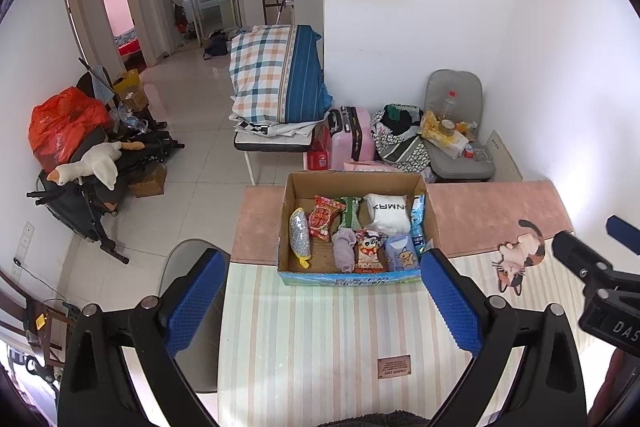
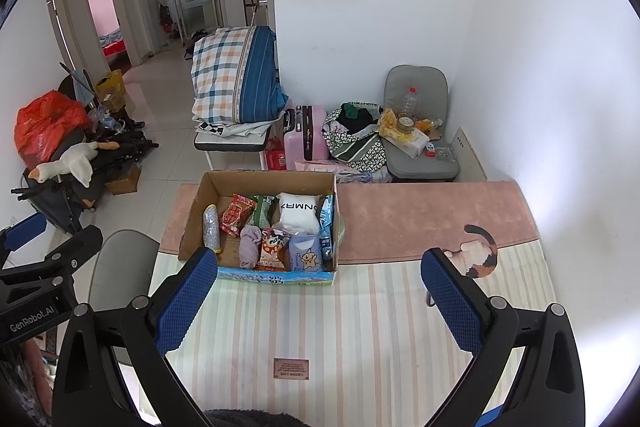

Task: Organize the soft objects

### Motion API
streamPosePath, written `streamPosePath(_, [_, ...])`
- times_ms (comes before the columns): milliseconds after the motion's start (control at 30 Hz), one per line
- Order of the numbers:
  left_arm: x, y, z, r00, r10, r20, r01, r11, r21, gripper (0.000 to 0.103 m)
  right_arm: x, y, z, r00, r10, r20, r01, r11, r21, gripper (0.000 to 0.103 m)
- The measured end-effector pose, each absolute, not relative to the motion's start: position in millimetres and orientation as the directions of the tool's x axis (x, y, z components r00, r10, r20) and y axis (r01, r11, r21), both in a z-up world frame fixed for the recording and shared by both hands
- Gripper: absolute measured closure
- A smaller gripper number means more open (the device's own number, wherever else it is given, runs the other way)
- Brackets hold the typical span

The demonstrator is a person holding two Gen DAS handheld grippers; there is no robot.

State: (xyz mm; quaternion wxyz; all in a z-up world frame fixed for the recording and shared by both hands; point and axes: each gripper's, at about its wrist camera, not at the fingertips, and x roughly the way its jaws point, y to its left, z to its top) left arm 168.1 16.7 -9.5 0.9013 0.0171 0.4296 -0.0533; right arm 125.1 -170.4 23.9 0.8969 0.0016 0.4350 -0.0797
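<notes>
An open cardboard box (image 1: 286,227) (image 2: 192,215) stands on the striped table mat (image 1: 320,327). Inside it lie a white folded cloth (image 1: 386,213) (image 2: 298,213), a purple cloth (image 1: 345,249) (image 2: 249,245), a silver mesh scrubber (image 1: 300,237), red (image 1: 326,219) and cartoon (image 1: 370,251) snack packs, and a lilac tissue pack (image 1: 402,253). My left gripper (image 1: 322,265) hovers open just before the box's front wall, holding nothing. My right gripper (image 2: 320,263) is open and empty too, over the mat to the right of the box front. Each shows at the other view's edge.
A cat figure (image 1: 520,255) (image 2: 478,251) lies on the mat's right side. A grey chair (image 2: 120,259) stands left of the table. Beyond are a cot with plaid bedding (image 1: 276,79), a pink suitcase (image 1: 352,139), a cluttered grey seat (image 1: 456,131) and a white wall on the right.
</notes>
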Motion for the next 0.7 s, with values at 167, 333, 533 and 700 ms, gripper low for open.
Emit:
streamPosePath(167, [164.2,21.8,-9.5,0.626,-0.085,-0.775,0.112,0.994,-0.019,0.003,123.7,-171.8,23.3,0.608,-0.141,-0.781,0.139,0.988,-0.070,0.000])
streamPosePath(333, [161.5,22.7,-8.4,0.632,-0.082,-0.770,0.112,0.994,-0.013,0.003,123.0,-173.2,21.6,0.608,-0.140,-0.781,0.134,0.988,-0.073,0.000])
streamPosePath(533, [160.0,23.9,-6.8,0.636,-0.082,-0.768,0.114,0.993,-0.012,0.003,121.6,-170.5,23.3,0.612,-0.135,-0.779,0.120,0.990,-0.077,0.000])
streamPosePath(700, [160.1,23.6,-6.8,0.636,-0.080,-0.767,0.111,0.994,-0.011,0.003,121.4,-169.1,24.4,0.613,-0.133,-0.778,0.115,0.990,-0.079,0.000])
